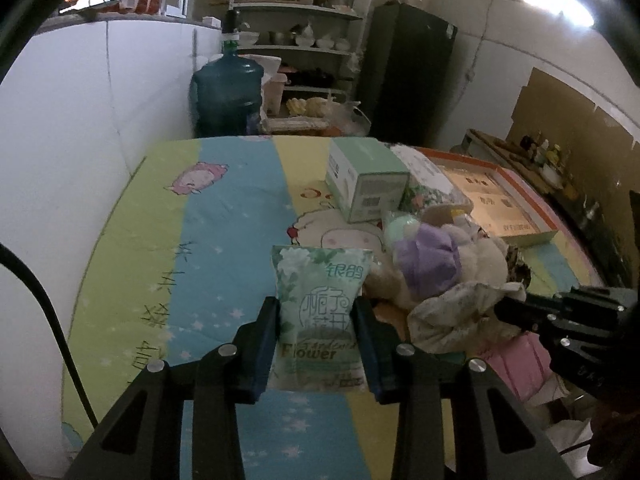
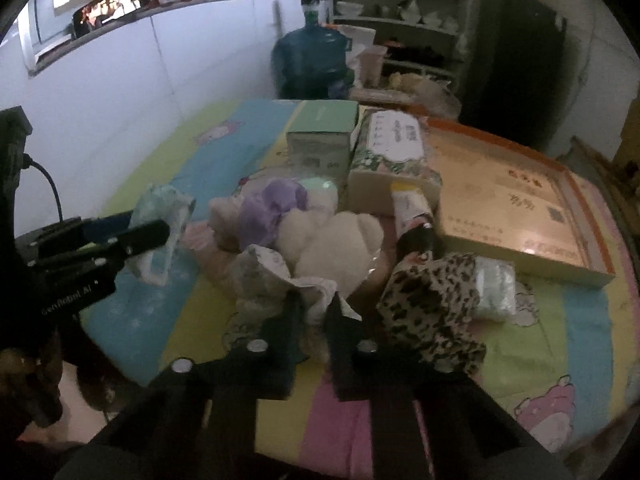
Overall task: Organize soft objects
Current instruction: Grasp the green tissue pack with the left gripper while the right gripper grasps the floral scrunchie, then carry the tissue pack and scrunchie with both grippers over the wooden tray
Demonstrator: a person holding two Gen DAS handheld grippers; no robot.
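Through my left wrist camera, my left gripper (image 1: 316, 344) is pinching a soft green-and-white floral tissue packet (image 1: 320, 312) upright between its pads, lifted above the striped cartoon bedsheet (image 1: 224, 240). The plastic looks slick, so I judge it could slip out if I tilt or loosen.

Through my right wrist camera, my right gripper (image 2: 314, 312) is nipped on a corner of the crumpled white patterned cloth (image 2: 276, 276), just ahead of it, against the cream plush toy (image 2: 340, 244). Pulling could drag that toy or the leopard-print fabric (image 2: 428, 312) to its right.
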